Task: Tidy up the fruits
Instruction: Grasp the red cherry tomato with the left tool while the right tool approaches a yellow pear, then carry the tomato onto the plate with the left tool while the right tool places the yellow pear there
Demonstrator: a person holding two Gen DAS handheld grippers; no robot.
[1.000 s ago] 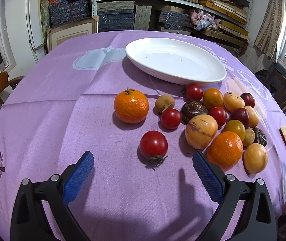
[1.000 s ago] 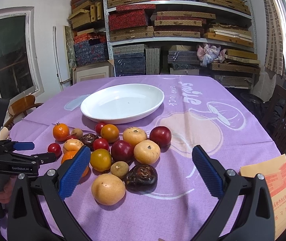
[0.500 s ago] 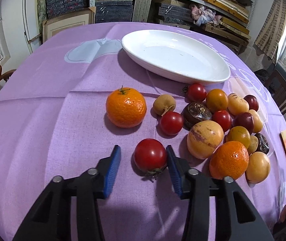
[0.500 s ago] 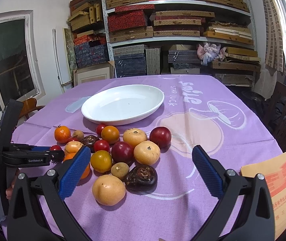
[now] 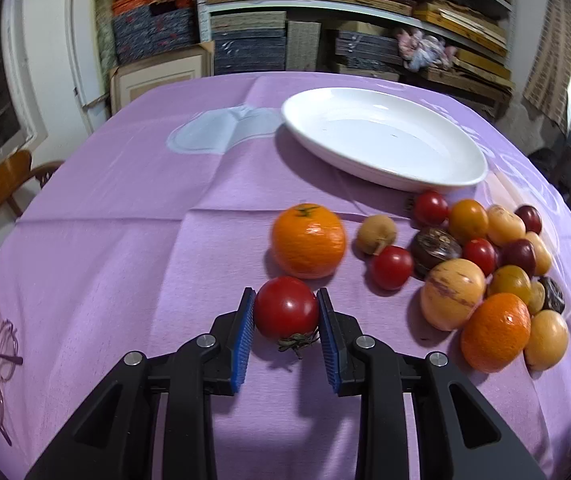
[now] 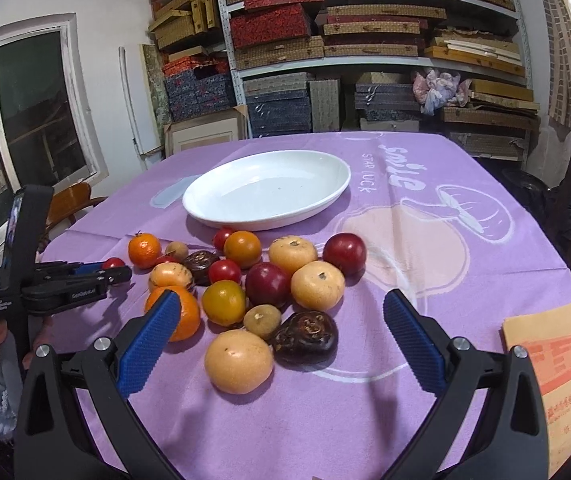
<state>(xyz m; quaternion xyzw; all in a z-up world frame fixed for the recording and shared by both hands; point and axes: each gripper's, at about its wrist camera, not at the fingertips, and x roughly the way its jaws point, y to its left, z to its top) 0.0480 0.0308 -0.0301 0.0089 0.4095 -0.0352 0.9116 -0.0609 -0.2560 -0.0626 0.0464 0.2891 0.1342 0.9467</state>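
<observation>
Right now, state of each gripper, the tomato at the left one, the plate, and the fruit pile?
Left gripper: shut on the round red tomato.
Round red tomato: between the blue pads, stem toward the camera.
Right gripper: open, holding nothing.
Oval white plate: upright, nothing in it.
Loose fruit pile: on the purple tablecloth, none in the plate.

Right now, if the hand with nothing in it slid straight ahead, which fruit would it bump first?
The right gripper is open and empty. Going straight on, it would probably meet the dark wrinkly fruit first, with the pale yellow fruit just beside it. Which one sits nearer is hard to tell.
</observation>
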